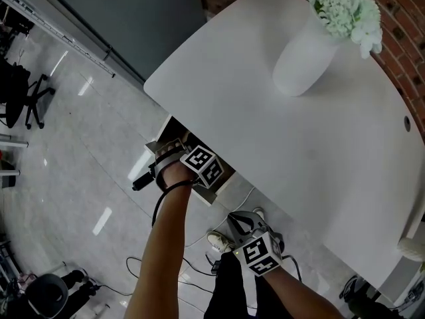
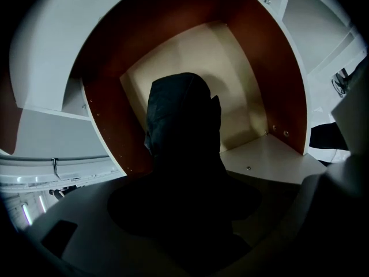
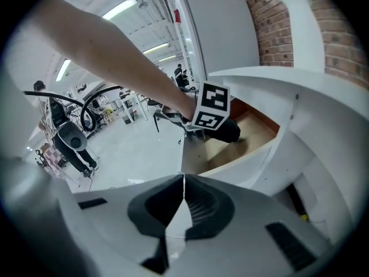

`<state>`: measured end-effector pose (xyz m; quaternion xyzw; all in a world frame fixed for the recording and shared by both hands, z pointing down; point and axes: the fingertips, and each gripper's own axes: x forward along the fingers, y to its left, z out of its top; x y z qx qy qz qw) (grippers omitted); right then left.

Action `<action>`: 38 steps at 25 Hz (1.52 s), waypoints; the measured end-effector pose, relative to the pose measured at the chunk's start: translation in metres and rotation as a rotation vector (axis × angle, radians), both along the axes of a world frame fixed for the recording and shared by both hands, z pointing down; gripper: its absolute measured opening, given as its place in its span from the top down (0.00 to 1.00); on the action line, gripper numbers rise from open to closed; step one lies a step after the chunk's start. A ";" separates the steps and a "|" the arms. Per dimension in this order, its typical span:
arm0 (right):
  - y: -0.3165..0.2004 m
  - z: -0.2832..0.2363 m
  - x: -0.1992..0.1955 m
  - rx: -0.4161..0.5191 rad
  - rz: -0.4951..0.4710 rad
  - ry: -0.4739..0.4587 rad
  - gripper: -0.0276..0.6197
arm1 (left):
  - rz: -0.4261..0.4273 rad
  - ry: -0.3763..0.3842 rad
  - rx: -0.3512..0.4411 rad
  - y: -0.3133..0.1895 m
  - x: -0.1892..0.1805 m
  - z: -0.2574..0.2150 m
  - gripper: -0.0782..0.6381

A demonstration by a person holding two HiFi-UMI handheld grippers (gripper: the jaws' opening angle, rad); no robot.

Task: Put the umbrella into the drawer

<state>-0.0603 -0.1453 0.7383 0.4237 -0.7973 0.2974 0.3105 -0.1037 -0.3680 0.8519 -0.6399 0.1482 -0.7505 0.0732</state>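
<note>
The black folded umbrella [image 2: 183,131] sits between the jaws of my left gripper [image 2: 184,212] and reaches down into the open drawer [image 2: 190,56], whose pale floor and brown side walls surround it. In the head view my left gripper [image 1: 171,150] hangs over the drawer [image 1: 214,195] under the white table's [image 1: 279,138] edge, and a black end of the umbrella [image 1: 141,182] sticks out to its left. My right gripper [image 1: 242,223] waits lower and nearer, shut with nothing in it. The right gripper view shows its pads [image 3: 199,203] touching, the drawer [image 3: 253,126] beyond.
A white vase [image 1: 305,55] with pale green flowers [image 1: 345,8] stands on the table near a brick wall [image 1: 398,52]. Cables [image 1: 199,244] and the person's shoe [image 1: 219,241] lie on the grey floor below. An office chair [image 1: 26,98] stands far left.
</note>
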 end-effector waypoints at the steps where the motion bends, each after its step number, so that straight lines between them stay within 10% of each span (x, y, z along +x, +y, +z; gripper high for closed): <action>1: 0.000 -0.001 0.002 0.002 0.001 0.000 0.93 | -0.001 -0.004 0.004 0.000 0.001 0.001 0.50; 38: 0.042 0.010 -0.010 -0.036 -0.034 -0.012 0.93 | 0.100 0.086 0.082 0.017 0.007 -0.012 0.43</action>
